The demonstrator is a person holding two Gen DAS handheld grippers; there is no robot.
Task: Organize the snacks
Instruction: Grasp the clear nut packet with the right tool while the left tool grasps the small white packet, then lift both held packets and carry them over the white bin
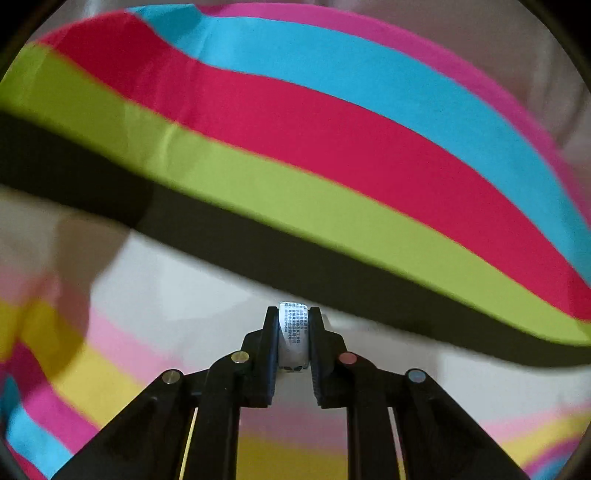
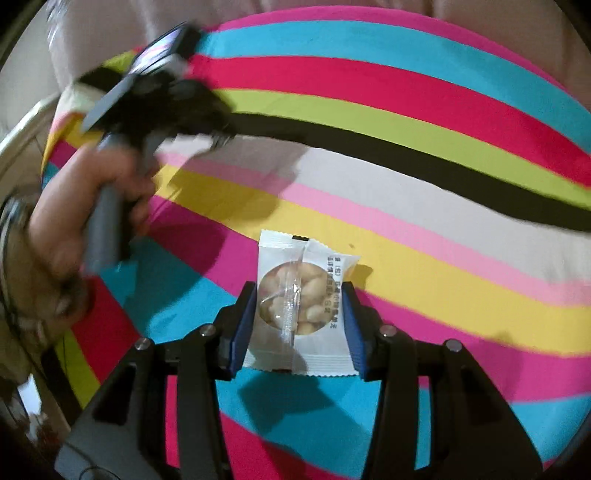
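A small white snack packet (image 1: 293,334) with printed text, seen edge-on, is pinched between the black fingers of my left gripper (image 1: 293,317), which is shut on it above the striped cloth (image 1: 295,166). In the right wrist view, my right gripper (image 2: 299,288) is shut on a white packet with a round clear window showing pale nuts (image 2: 301,314); its blue pads press both sides. This packet hangs just above the cloth (image 2: 443,258). The left gripper (image 2: 207,138) shows blurred at the upper left, held by a person's hand (image 2: 66,214).
A cloth with bright stripes in pink, blue, red, green, black, white and yellow covers the whole surface. Beige fabric (image 2: 332,7) rises behind its far edge. A cream curved edge (image 2: 22,133) and a sleeve (image 2: 14,295) are at the left.
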